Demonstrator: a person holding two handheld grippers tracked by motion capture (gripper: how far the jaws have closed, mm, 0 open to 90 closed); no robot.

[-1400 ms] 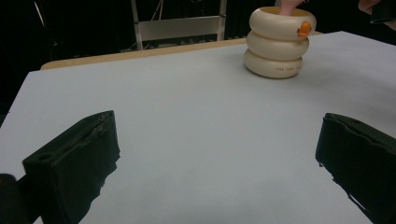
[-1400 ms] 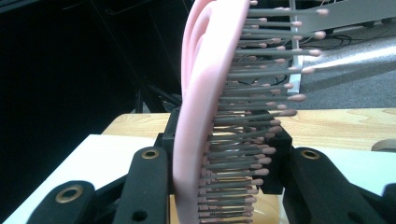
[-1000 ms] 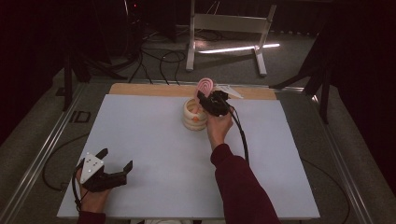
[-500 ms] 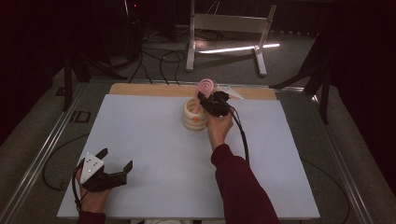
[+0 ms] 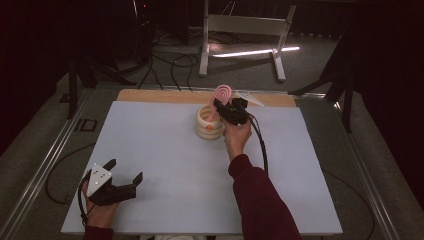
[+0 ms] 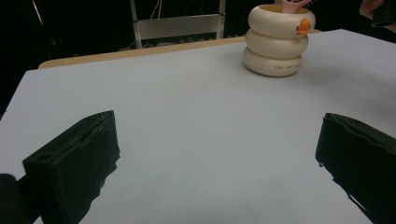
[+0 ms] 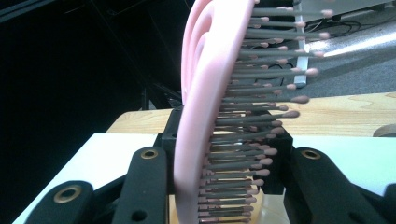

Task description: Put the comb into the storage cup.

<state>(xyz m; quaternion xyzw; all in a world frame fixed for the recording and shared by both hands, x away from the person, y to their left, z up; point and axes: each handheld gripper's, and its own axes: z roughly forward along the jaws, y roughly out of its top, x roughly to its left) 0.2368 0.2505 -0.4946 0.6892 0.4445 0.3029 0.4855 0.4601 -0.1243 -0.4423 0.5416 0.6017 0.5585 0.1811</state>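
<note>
High view: right gripper (image 5: 224, 107) at upper centre clamps a pink oval hairbrush (image 5: 221, 94) standing in a cream ringed ceramic holder (image 5: 209, 123) on the pale blue table (image 5: 165, 150); left gripper (image 5: 125, 172) rests lower left, jaws apart.

Left gripper view: wide-spread black jaws; holder (image 6: 279, 42) upper right.

Right gripper view: brush (image 7: 205, 107), bristles pointing right, gripped between both jaws.

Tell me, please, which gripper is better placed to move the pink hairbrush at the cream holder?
Right: the right gripper is already at the pink hairbrush above the cream holder. The left gripper sits open, far off.
</note>
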